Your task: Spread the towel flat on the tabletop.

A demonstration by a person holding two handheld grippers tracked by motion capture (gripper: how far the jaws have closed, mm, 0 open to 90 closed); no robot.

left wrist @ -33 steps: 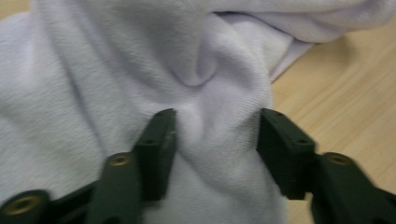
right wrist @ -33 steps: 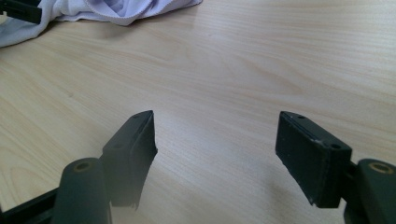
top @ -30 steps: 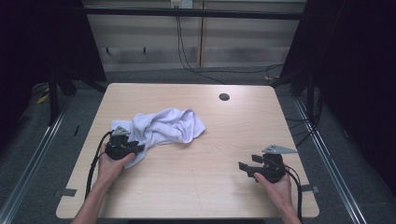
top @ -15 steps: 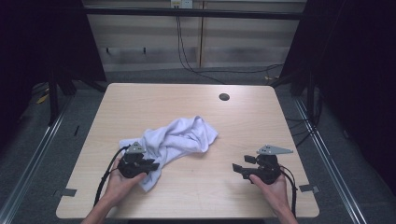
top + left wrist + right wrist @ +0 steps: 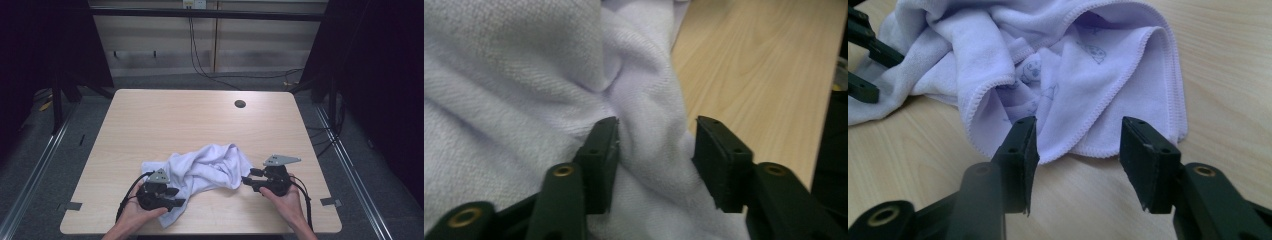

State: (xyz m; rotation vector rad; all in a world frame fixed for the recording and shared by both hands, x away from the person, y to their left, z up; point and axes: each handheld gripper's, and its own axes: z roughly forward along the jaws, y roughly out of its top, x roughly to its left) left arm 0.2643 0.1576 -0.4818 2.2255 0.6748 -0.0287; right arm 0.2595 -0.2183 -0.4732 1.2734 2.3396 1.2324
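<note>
Left gripper (image 5: 656, 145) jaws just opened, a fold of the white towel (image 5: 205, 167) loose between them, unpinched. Right gripper (image 5: 1075, 150) closing, jaws spread just short of the hemmed edge. Towel crumpled on the table (image 5: 150, 120), near front edge: soft, light, limp; take by stitched hem or corner. Count: one towel, two grippers.

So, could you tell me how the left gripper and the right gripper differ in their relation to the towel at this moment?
The left gripper, whose jaws have just been opening, has a fold of the white towel between them; the right gripper, whose jaws have just been closing, has only bare table between its tips. The left gripper sits over the towel's near-left part; the right gripper faces its hemmed right edge, just short of it. Both have their jaws apart.
</note>
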